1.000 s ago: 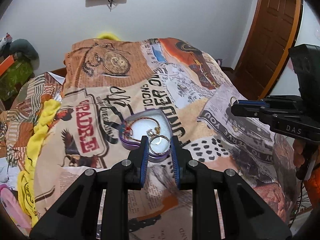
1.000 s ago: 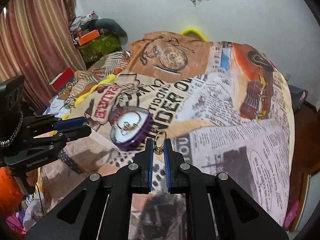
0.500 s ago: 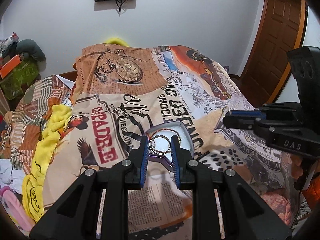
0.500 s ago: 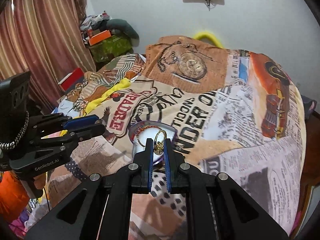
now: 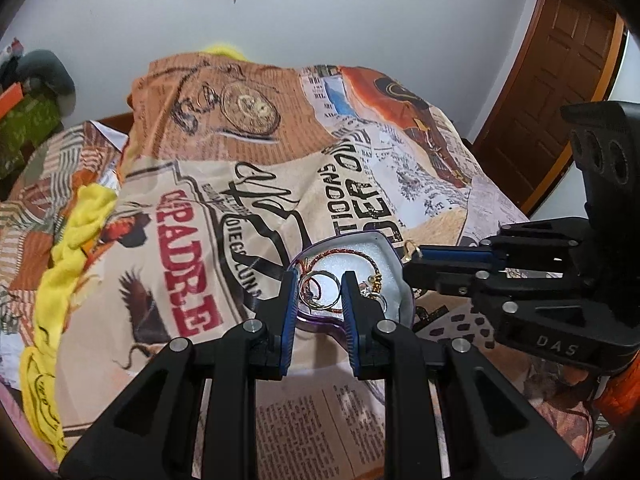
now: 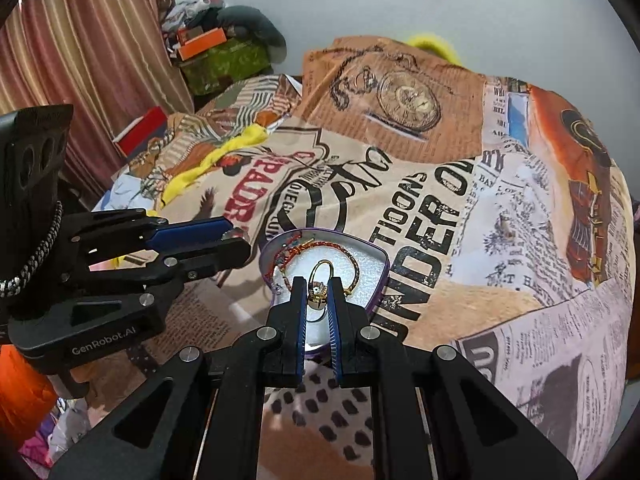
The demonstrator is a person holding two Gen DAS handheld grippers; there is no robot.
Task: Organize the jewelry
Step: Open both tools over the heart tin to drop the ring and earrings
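left tool [image 5: 319,289] pinches silver ring [image 5: 320,292] above purple tray [image 5: 394,258]; right tool [image 6: 319,293] pinches gold ring [image 6: 320,278]

A bed covered by a printed newspaper-pattern blanket [image 5: 400,168]. A purple-rimmed heart-shaped tray [image 5: 394,258] with white lining lies on it, just beyond the left jaws. A crumpled yellow cloth [image 5: 68,264] lies on the blanket, well off to the left of those jaws.

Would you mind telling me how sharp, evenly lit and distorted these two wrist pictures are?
Left wrist view: strong fisheye bending, dark vignette corners; bedspread slightly soft, left tool and silver ring sharp. Right wrist view: same curvature; right tool casts a shadow near the tin, gold ring crisp, lighting even, no harsh glare.
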